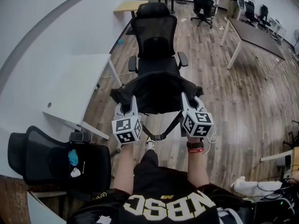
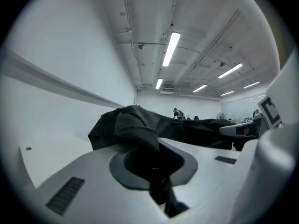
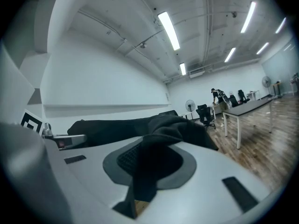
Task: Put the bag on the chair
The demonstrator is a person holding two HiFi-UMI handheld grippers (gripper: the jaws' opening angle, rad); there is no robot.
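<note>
Bag [image 1: 156,94] stretches between left gripper [image 1: 126,108] and right gripper [image 1: 189,101], each clamped on one end.

We hold a black bag [image 1: 156,94] spread between both grippers, in front of an office chair.

Our left gripper [image 1: 126,108] grips the bag's upper left corner and our right gripper [image 1: 188,101] its upper right corner, marker cubes turned toward us. The bag's strap [image 1: 159,130] hangs in a loop beneath it. Beyond it a black mesh office chair [image 1: 155,38] faces us on the wood floor [image 1: 243,101], its seat partly covered by the bag. A white desk [image 1: 74,90] stands at left; a second black chair [image 1: 51,160] at lower left carries a small blue thing [image 1: 73,157].
</note>
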